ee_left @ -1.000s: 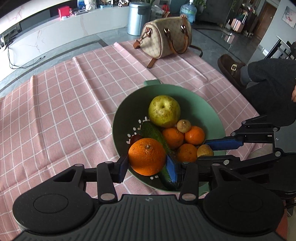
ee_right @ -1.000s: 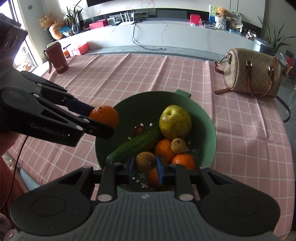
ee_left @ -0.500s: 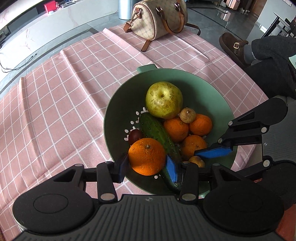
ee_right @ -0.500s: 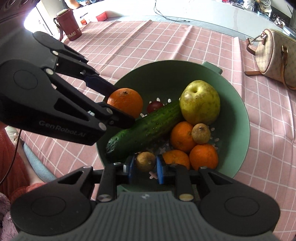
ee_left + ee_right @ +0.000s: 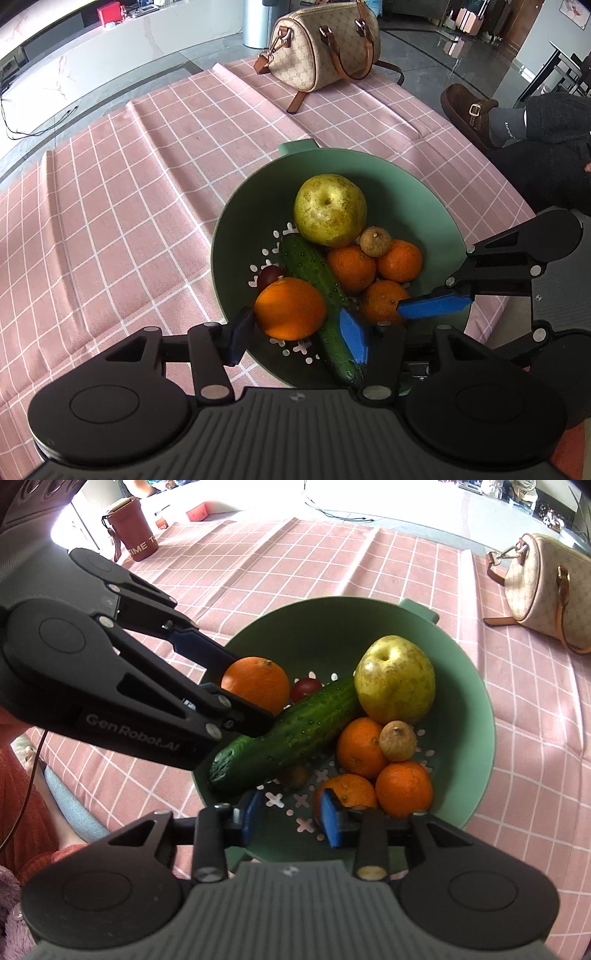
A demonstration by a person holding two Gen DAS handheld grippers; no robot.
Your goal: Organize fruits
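Note:
A green colander bowl (image 5: 424,192) on the pink checked cloth holds a yellow-green pear (image 5: 330,209), a cucumber (image 5: 314,269), several mandarins and a small brown fruit (image 5: 375,242). A large orange (image 5: 290,314) rests at the bowl's near side against the cucumber. My left gripper (image 5: 295,338) straddles it, jaws opening, with a gap at the right pad. My right gripper (image 5: 291,818) hangs over the bowl's near rim, jaws opening with nothing between them. Another small brown fruit (image 5: 295,775) lies on the bowl floor just beyond its pads, beside the cucumber (image 5: 295,723).
A beige handbag (image 5: 325,48) sits at the far end of the cloth. A red-brown cup (image 5: 135,531) stands at the far left corner. A seated person's shoe and leg (image 5: 469,110) are beside the table on the right.
The left jaws have widened off the orange, which now rests in the bowl. The right jaws have parted and the small brown fruit they held has dropped onto the bowl floor.

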